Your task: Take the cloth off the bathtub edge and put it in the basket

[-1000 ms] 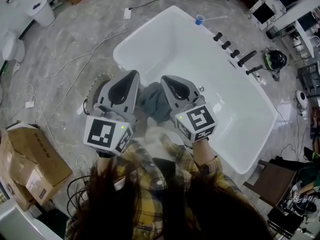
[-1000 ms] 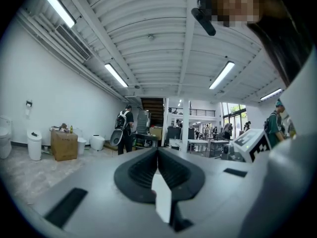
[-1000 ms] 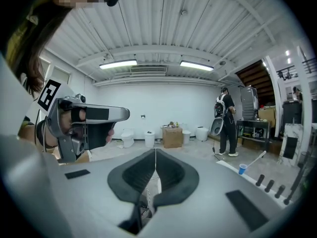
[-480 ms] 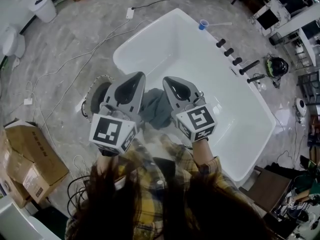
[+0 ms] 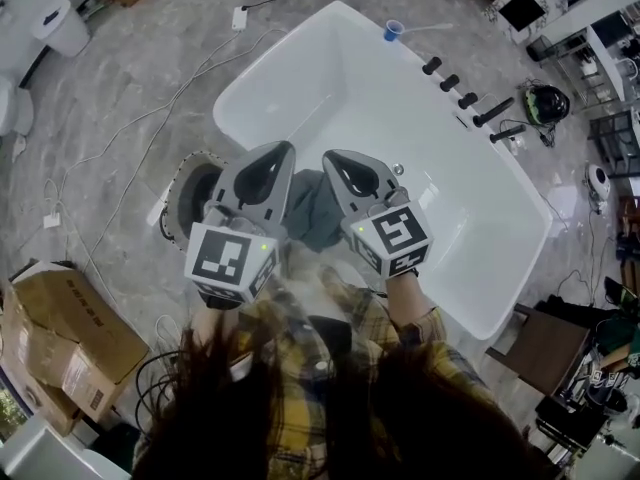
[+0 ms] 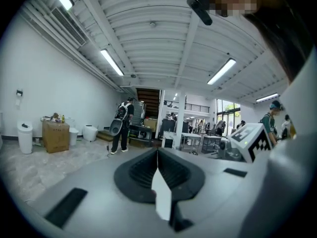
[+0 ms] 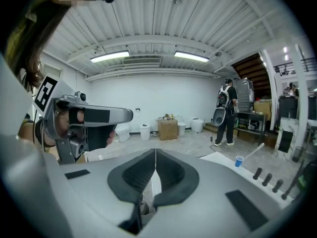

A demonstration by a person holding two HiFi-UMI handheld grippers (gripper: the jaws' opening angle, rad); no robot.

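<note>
A grey-green cloth (image 5: 312, 208) lies bunched on the near edge of the white bathtub (image 5: 270, 53), seen in the head view between my two grippers. Both grippers are held up high, well above the cloth and apart from it. The left gripper (image 5: 278, 151) is shut with nothing in it, and its jaws (image 6: 157, 155) meet in a thin line. The right gripper (image 5: 334, 158) is shut and empty too, pads together (image 7: 155, 155). A round dark basket (image 5: 190, 193) stands on the floor left of the tub, partly hidden by the left gripper.
Cables (image 5: 130, 178) trail over the marble floor left of the tub. A cardboard box (image 5: 60, 328) sits at the near left. Black tap handles (image 5: 455, 83) and a blue cup (image 5: 393, 30) line the tub's far rim. A person with a backpack (image 6: 121, 125) stands across the room.
The left gripper has drifted slightly right and up in the head view. The view has shifted a little. Both grippers stay shut and the cloth has not moved.
</note>
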